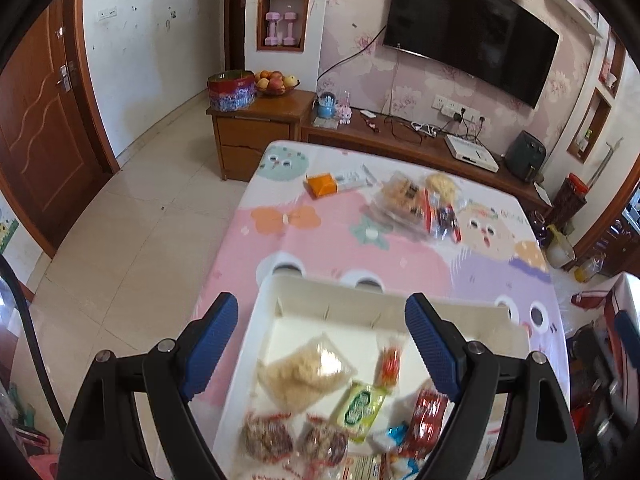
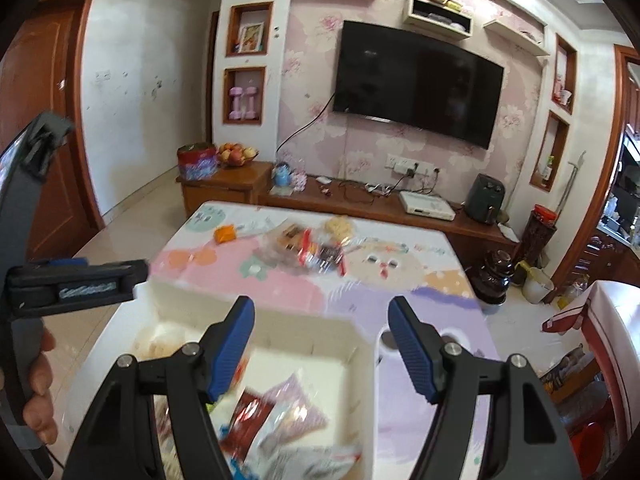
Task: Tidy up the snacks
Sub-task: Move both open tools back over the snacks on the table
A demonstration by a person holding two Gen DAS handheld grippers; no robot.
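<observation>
Both grippers hung wide open and empty over the white bin (image 1: 320,292) at the table's (image 1: 320,240) near edge: left gripper (image 1: 320,344), right gripper (image 2: 322,346). Packets filled the bin; a loose snack pile (image 1: 420,204) sat toward the far edge.

The right gripper (image 2: 322,344) hangs over a white bin (image 2: 352,344) with its fingers (image 2: 234,344) wide apart and nothing between them. Blurred snack packets (image 2: 276,412) lie inside the bin. More snacks (image 2: 316,248) lie farther back on the tabletop (image 2: 420,300). The left gripper (image 2: 76,282) shows at the left edge.
</observation>
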